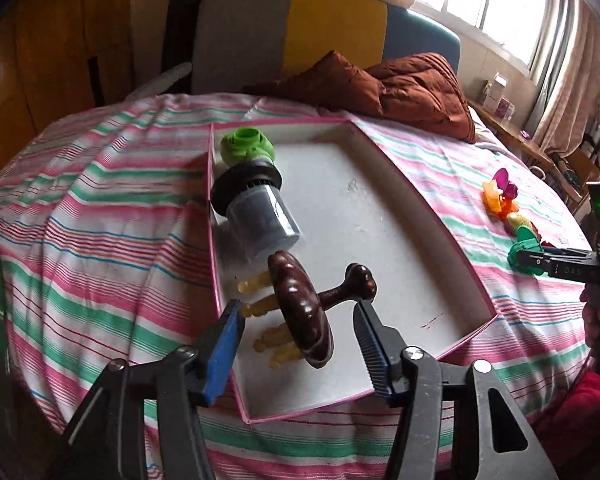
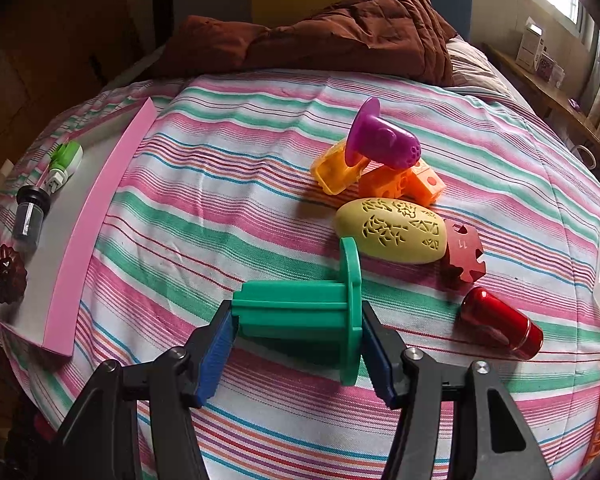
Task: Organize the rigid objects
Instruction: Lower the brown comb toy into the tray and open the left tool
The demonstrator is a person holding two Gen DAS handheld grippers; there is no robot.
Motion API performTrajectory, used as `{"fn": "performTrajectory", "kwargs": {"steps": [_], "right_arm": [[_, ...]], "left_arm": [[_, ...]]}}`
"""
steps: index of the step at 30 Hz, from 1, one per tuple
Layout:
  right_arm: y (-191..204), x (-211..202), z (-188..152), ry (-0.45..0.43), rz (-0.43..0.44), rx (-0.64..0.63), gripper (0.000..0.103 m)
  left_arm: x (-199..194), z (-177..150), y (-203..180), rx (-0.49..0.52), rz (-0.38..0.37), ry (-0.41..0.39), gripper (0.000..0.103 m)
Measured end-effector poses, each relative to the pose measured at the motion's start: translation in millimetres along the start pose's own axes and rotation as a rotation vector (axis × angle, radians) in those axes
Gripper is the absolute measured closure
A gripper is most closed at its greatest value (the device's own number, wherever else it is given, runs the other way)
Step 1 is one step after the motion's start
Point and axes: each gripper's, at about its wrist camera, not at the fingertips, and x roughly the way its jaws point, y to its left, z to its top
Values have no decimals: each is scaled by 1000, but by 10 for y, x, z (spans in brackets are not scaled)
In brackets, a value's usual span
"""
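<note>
Green plastic spool [image 2: 300, 312] on the bed is clamped end to end in the right tongs [image 2: 296, 344], so lift it squarely toward the tray [image 1: 380, 240], where the open left tongs [image 1: 300, 320] seemingly just freed the brown massager [image 1: 304, 312].

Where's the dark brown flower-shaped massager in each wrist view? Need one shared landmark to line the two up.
Left wrist: dark brown massager sits low centre, in the box between the open fingers of the left gripper, not pressed by them.
Right wrist: same massager at the far left edge, in the box's near end.
Shared landmark: the pink-edged box, also holding the green-capped piece.
</note>
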Motion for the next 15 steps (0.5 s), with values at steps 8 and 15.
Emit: {"fn": "performTrajectory", "kwargs": {"steps": [8,15], "right_arm": [[54,1,-2,0,9,-19,43],[189,-21,-58,-6,14,-53,43]], "left_arm": [[-275,16,25,2,68,-65,42],[-357,5,-4,-16,81,-59,41]]}}
